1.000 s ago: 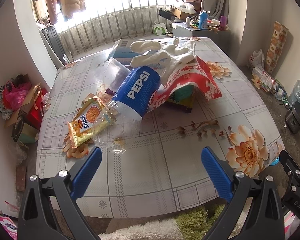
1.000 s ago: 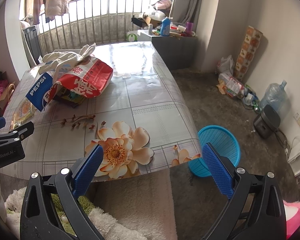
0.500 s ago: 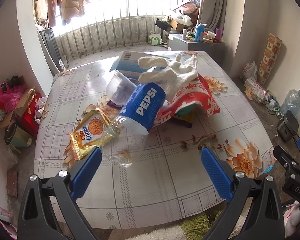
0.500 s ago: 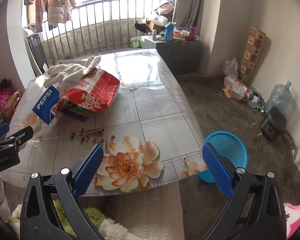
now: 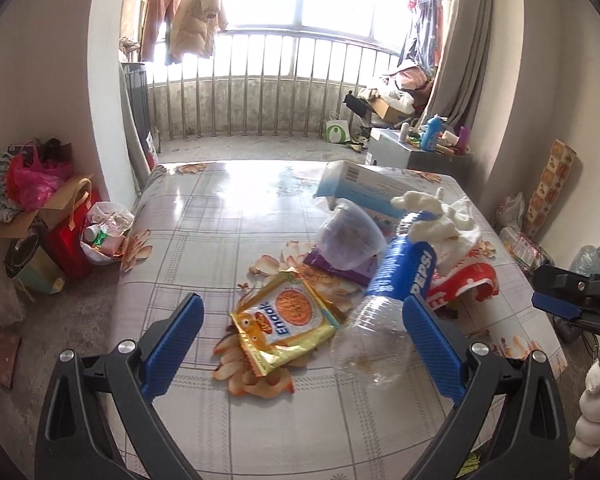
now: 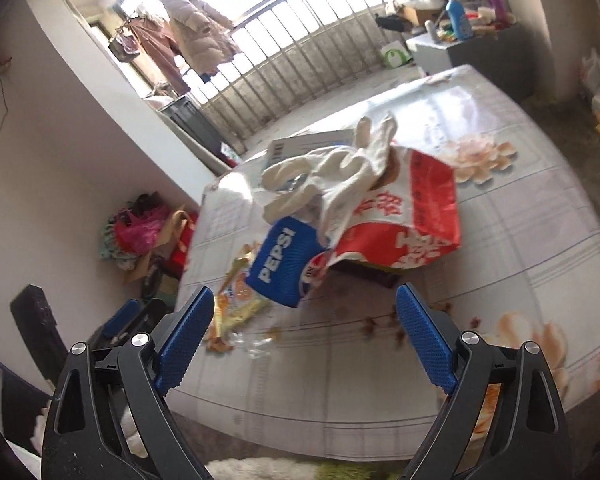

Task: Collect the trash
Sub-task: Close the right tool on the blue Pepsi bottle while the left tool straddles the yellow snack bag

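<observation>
Jaws, left gripper [image 5: 302,344]: we see both blue pads spread wide with nothing pinched; the yellow snack packet [image 5: 286,326] and the clear end of the Pepsi bottle [image 5: 396,286] show in the gap, lying on the table beyond.
Jaws, right gripper [image 6: 304,332]: we see them spread too, though they have just been closing a little; nothing sits between the pads, only the table [image 6: 500,280] past them.
Trash pile: we find it on the flowered tablecloth, toward the table's right half in the left wrist view.
Pepsi bottle: it lies on its side, blue label up, its clear end toward us and just beside the snack packet.
White glove [image 6: 340,172]: it is draped over the bottle's far end and over the red and white bag [image 6: 412,224].
Clear plastic cup [image 5: 350,236]: it lies tipped on a purple wrapper [image 5: 340,268], between the packet and a pale blue box [image 5: 364,188].
Other gripper: we see the right one's blue tip at the right edge of the left wrist view, apart from the pile.
Sharpness: the right wrist view is blurred.
</observation>
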### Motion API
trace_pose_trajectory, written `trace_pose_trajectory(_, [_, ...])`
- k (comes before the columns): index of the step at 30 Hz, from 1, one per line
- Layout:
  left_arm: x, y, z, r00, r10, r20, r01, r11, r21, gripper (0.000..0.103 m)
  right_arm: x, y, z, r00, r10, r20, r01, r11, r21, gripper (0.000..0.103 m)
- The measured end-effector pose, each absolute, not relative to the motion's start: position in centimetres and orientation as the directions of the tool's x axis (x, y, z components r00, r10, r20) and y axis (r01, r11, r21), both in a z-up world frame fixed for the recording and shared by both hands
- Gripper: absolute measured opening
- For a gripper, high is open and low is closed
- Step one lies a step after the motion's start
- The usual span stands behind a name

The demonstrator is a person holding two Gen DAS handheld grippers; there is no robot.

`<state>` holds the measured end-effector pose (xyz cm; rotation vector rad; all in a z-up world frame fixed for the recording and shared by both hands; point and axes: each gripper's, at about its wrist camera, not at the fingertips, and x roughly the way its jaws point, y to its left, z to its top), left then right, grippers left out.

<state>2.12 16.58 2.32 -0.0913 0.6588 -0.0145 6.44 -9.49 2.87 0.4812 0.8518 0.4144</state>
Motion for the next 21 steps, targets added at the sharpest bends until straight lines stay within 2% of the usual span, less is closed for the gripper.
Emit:
trace_pose_trajectory(6, [3.8, 18.7, 0.9, 0.767, -0.003, -0.642, -0.062, 0.995, -0.078, 0.089, 9.3, -6.2, 1.0, 0.487, 0.626, -0.609, -0.068, 0.722, 0.688, 0.087])
trace_pose_trajectory(14, [6.0, 17.8, -1.5, 0.707, -0.014, -0.707, -0.027, 0.999, -0.047, 0.068, 10.9, -5.4, -0.3, 0.428, 0.667, -0.61, 0.029, 0.665, 0.746, 0.087])
trace_pose_trajectory(17, [6.4, 17.5, -2.1, 0.68, -0.022, -0.733, -0.028, 0.998, -0.057, 0.064, 11.4, -5.1, -0.9, 0.403, 0.679, -0.614, 0.043, 0.656, 0.754, 0.081])
trace_pose_trajectory(21, [6.5, 17.1, -2.8, 0.651, -0.02, -0.758, -0.026, 0.998, -0.049, 0.062, 11.9, -5.3, -2.3, 0.369, 0.703, -0.607, 0.062, 0.633, 0.771, 0.065])
